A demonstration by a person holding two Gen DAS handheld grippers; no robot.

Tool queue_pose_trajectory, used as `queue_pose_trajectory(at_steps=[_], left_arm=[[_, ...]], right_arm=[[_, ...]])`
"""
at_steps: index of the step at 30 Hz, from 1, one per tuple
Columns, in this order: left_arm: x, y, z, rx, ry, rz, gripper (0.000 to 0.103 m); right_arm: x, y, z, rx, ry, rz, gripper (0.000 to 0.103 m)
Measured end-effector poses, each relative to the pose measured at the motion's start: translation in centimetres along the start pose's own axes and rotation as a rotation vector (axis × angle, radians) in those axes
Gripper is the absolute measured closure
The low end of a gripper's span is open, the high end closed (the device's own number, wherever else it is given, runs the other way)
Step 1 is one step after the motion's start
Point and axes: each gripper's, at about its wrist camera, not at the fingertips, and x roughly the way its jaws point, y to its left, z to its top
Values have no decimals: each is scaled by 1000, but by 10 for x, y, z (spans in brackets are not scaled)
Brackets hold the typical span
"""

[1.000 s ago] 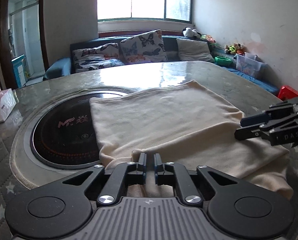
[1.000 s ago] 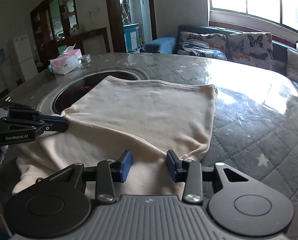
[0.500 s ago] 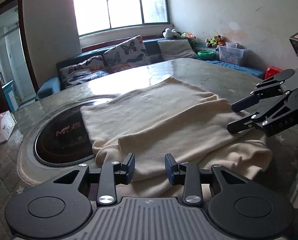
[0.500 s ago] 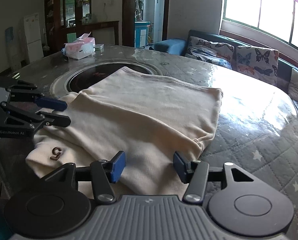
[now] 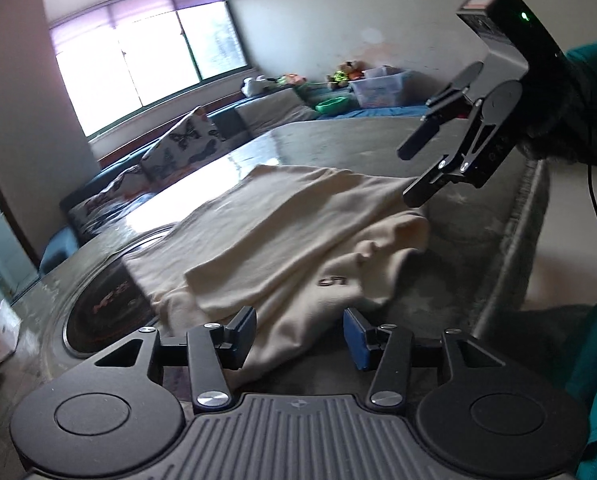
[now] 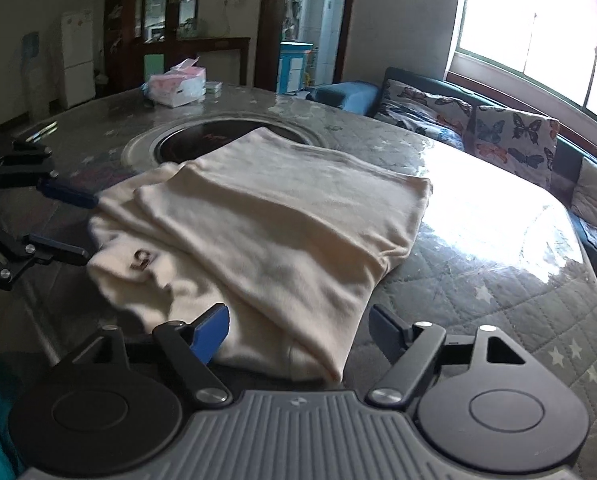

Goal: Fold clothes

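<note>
Both the left gripper (image 5: pixel 300 332) and right gripper (image 6: pixel 298 328) have released, spread wider, and drawn back from the folded cream garment (image 6: pixel 282 224).

my left claw (image 5: pixel 300 330) gapes wide, holding nothing; my right claw (image 6: pixel 298 328) gapes too, raised and tilted, apparently also unladen.
</note>
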Motion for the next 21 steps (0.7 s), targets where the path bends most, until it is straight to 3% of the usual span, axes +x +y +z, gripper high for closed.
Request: queue_pose_trajectory(at_steps=[7,10,11,14,21], left_arm=[[17,-14,-1,50,-27,-4,53],[22,-12,0,38,-32,-12,71],[24,-10,1,25,-31,-12,82],[25,1,5,-40,-39,-14,92],[32,33,24,-164,-70,-18,94]], right_arm=[[-4,16,-12,-91,16,6,21],[-3,22,-13,-120,17,23,20],[-2,24,-14,-130,18,28,20],[1,30,-14,-167,18,39,20],[12,37,-3,-213,-27,42,23]])
